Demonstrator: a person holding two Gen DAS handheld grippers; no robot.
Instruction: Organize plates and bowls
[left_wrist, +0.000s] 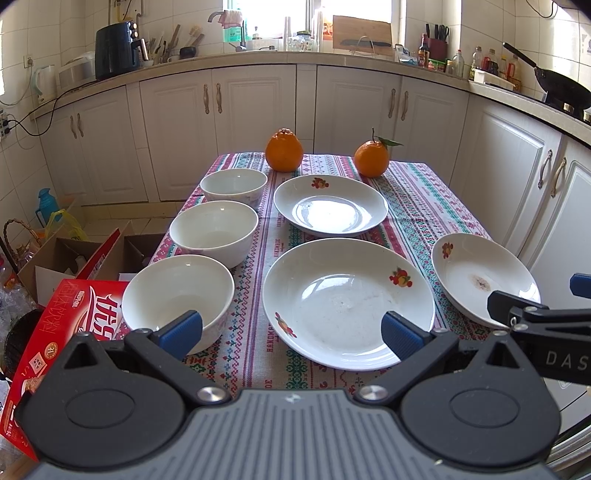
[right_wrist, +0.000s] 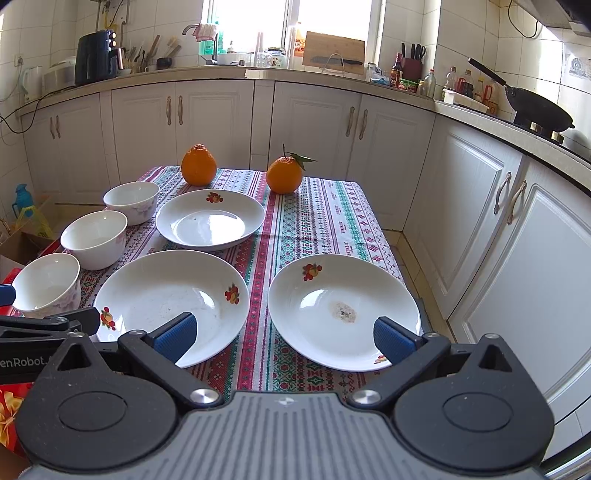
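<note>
We hold the left gripper (left_wrist: 291, 332) low in the middle of its picture, with its blue pads spread wide and nothing between them. It hangs above the near edge of the table (left_wrist: 258, 332) and we cannot tell if it touches anything. The right gripper (right_wrist: 284, 338) is spread wide too and holds nothing (its black tip also shows at the right edge of the left picture).

Three white bowls stand in a row down the left side of the left picture: the near bowl (left_wrist: 177, 291), the middle bowl (left_wrist: 214, 230) and the far bowl (left_wrist: 233, 186). Three white plates with fruit pictures lie apart on the striped cloth: the big near plate (left_wrist: 347, 302) in the middle, the far plate (left_wrist: 330, 205) above it, and the stained plate (right_wrist: 343, 310) low in the right picture.

Two oranges (left_wrist: 284, 149) sit at the far end of the table. A red box (left_wrist: 70, 325) is at the lower left, off the table.
</note>
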